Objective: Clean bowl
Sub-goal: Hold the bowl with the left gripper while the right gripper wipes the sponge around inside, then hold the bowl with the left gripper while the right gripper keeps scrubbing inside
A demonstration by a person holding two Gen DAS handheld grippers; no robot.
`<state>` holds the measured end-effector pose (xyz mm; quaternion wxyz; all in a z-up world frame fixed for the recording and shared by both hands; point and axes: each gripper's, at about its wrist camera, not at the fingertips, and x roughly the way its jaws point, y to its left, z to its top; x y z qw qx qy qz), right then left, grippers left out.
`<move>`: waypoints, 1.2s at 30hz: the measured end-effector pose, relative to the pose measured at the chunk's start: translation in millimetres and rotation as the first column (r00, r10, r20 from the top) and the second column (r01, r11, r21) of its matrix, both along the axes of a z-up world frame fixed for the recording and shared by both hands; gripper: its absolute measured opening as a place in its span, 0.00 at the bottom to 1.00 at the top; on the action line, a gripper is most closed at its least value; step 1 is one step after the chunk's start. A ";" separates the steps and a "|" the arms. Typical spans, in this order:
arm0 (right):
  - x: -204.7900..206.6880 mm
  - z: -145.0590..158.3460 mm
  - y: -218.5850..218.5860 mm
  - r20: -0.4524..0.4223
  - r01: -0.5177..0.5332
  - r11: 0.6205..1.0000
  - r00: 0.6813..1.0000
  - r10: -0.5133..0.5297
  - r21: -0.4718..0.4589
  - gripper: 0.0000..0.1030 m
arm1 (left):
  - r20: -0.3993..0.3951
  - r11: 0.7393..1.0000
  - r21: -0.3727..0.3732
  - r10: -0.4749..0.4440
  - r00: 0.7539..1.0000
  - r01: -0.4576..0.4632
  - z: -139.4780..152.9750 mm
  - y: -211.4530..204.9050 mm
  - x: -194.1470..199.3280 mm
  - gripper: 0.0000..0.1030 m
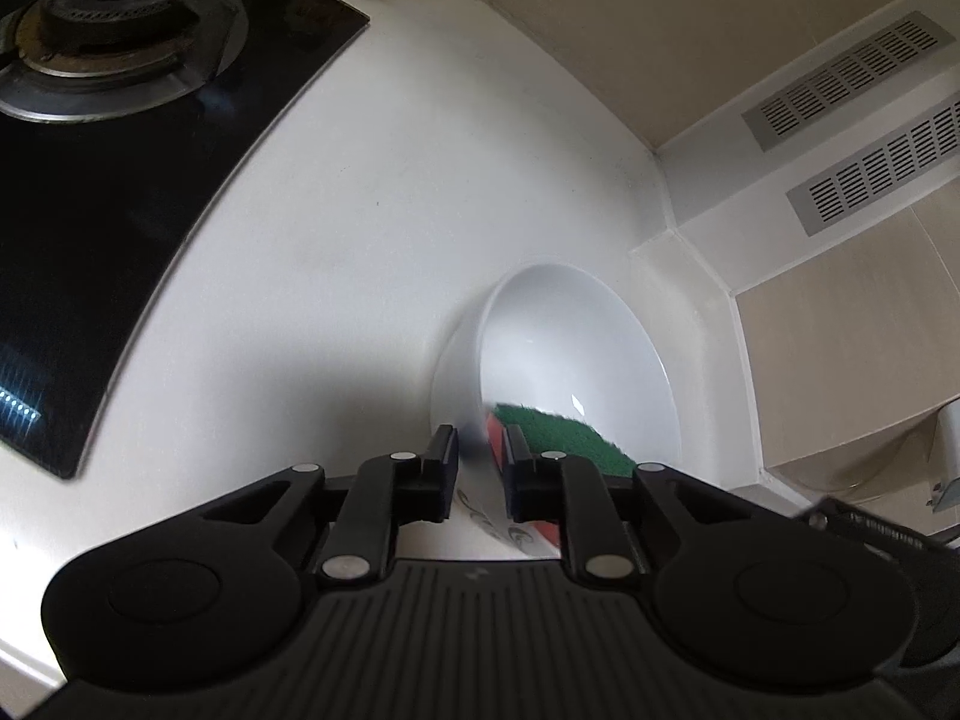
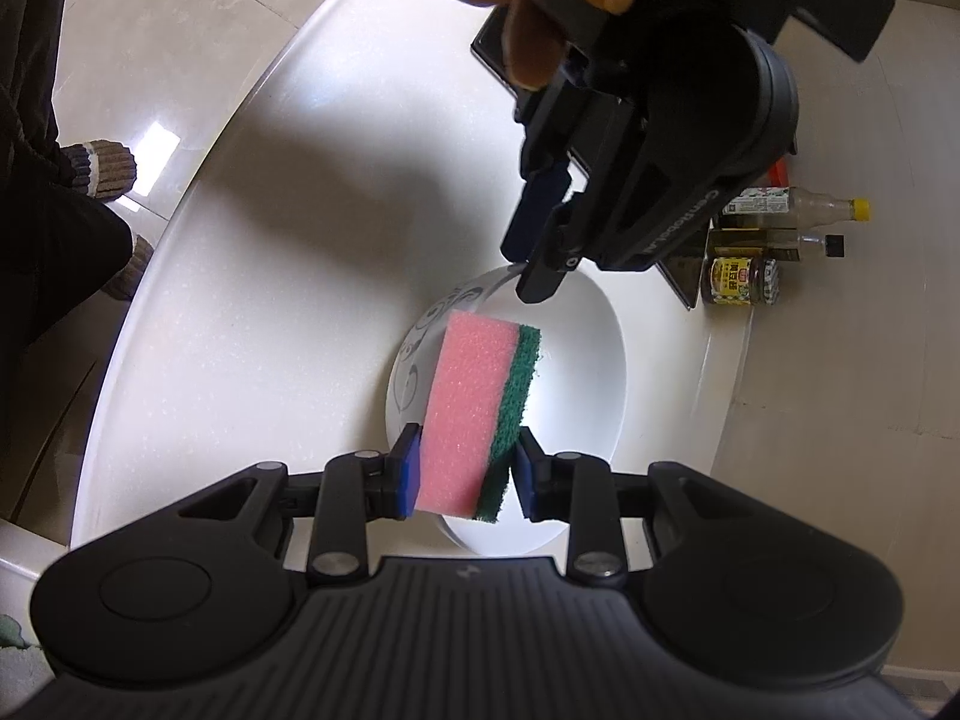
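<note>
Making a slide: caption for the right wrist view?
Right gripper holds a sponge over the bowl; left gripper grips its rim.

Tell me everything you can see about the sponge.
The sponge is a rectangular block with two layers: thick pink foam and a thin dark green scouring pad along one side. It looks dry and clean. The right gripper holds it by its near end, one pad on the pink face, one on the green. Its far end reaches over the white bowl; whether it touches the bowl is unclear.

Bare white counter [image 1: 360, 240] lies open between the gas hob [image 1: 108, 180] and the bowl [image 1: 576, 336]; sauce jar [image 2: 743, 281] and bottles [image 2: 792, 204] crowd the wall corner.
</note>
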<state>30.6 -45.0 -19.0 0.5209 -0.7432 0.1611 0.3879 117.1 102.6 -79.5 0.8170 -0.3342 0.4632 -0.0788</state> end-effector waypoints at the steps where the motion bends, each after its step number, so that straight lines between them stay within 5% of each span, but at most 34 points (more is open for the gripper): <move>1: 0.5 -0.3 -0.5 0.001 0.001 1.000 1.000 -0.001 -0.001 0.26 | 0.003 1.000 0.005 -0.005 1.000 0.005 0.8 1.9 5.5 0.15; 9: 3.4 0.3 0.2 -0.011 0.020 1.000 1.000 -0.020 0.002 0.26 | -0.003 0.998 0.026 0.050 0.999 -0.049 3.9 -14.4 -12.1 0.15; 14: 2.9 -0.2 1.8 -0.005 0.010 1.000 1.000 -0.010 -0.007 0.26 | 0.008 0.994 0.104 0.029 1.000 -0.030 7.1 -27.4 -13.7 0.17; 22: 2.5 -0.9 -1.0 0.014 -0.002 1.000 1.000 0.002 -0.006 0.26 | 0.001 0.997 0.068 0.030 1.000 -0.030 4.9 -4.9 12.3 0.16; 36: 1.7 -1.6 -0.3 0.013 0.000 1.000 1.000 0.001 -0.005 0.26 | 0.014 0.993 0.111 0.046 0.999 -0.048 7.2 -32.4 -12.2 0.17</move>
